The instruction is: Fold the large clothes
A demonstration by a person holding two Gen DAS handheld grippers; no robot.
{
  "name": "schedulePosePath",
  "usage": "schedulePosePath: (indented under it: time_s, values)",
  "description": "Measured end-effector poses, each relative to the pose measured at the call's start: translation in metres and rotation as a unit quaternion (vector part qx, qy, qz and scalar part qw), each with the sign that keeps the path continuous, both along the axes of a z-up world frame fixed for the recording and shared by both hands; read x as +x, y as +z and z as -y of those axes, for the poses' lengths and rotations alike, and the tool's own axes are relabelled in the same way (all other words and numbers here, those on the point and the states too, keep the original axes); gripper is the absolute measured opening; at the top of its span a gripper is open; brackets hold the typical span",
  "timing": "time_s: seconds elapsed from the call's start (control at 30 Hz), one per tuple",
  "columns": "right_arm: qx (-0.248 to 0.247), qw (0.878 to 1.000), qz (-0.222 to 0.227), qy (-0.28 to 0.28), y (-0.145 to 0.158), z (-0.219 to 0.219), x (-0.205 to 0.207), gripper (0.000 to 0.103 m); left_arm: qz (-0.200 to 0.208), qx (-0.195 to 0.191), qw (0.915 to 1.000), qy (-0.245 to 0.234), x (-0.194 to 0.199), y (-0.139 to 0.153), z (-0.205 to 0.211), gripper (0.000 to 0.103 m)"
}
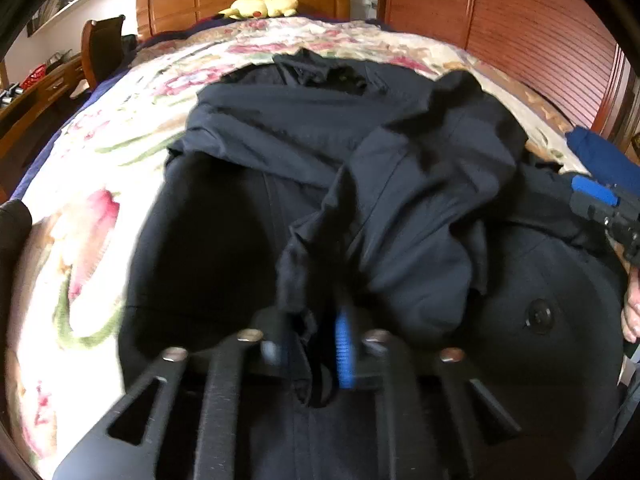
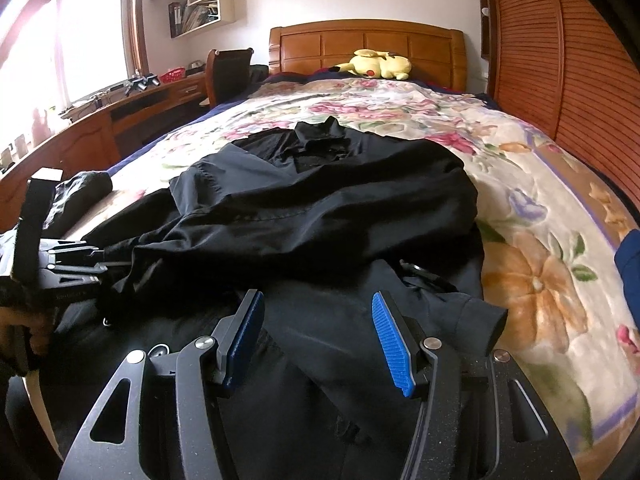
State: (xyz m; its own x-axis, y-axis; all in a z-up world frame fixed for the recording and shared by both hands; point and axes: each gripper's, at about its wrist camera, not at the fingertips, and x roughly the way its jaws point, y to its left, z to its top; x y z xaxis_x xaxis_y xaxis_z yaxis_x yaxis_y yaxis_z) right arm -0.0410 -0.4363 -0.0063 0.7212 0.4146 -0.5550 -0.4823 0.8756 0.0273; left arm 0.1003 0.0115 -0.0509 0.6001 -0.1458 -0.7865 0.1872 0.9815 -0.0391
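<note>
Left wrist view is showing us our left tongs [image 1: 310, 346] nearly closed, their blue pads [image 1: 344, 354] pinching a bunched strip of the black coat [image 1: 420, 208]. The fabric is rising out from between the pads and draping away across the garment, so the left tongs are gripping the cloth itself; the picture is somewhat blurred around the fingertips. We are seeing a round dark button [image 1: 540, 316] on the coat's lower part to the right of those tongs, and a bare hand [image 1: 632, 308] is sitting at the right edge.

In the right wrist view, our right tongs [image 2: 316, 340] are standing about half open, with both blue pads [image 2: 390, 344] apart and nothing clamped between them. They are hovering just over the near hem of the coat, and we cannot tell whether the tips are grazing the cloth. A cuffed sleeve [image 2: 476, 316] is lying just to the right of the right pad.

The coat is lying spread along the floral bedspread [image 2: 540, 208] of the bed, collar pointing toward the wooden headboard [image 2: 368, 42], with one upper layer folded loosely across its middle. A yellow plush toy [image 2: 380, 64] is resting by the headboard, well apart from the coat.
</note>
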Motion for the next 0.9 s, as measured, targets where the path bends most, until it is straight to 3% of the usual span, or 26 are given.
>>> schedulePosePath:
  time_s: [0.2,0.3,0.43,0.67,0.77,0.9]
  values:
    - [0.014,1.000,0.000,-0.002,0.004,0.008,0.000,0.058,0.089,-0.007,0.9942,0.060,-0.009,0.061,-0.041,0.007]
    - [0.016,1.000,-0.001,-0.003,0.002,0.009,0.001,0.058,0.111,-0.011,0.9905,0.080,-0.010,0.083,-0.063,0.007]
    - [0.014,1.000,-0.003,-0.002,0.002,0.008,0.002,0.058,0.107,-0.011,0.9894,0.098,-0.008,0.090,-0.086,0.007]
    - [0.003,1.000,0.003,0.001,0.001,0.000,0.001,0.058,0.095,0.003,0.9913,0.091,-0.015,0.079,-0.092,0.007]
    - [-0.003,1.000,0.003,-0.001,0.000,0.000,0.003,0.058,0.087,0.007,0.9909,0.102,-0.017,0.074,-0.094,0.017]
    - [-0.004,1.000,0.006,-0.002,0.000,0.001,0.002,0.058,0.097,0.010,0.9909,0.092,-0.031,0.072,-0.096,0.041]
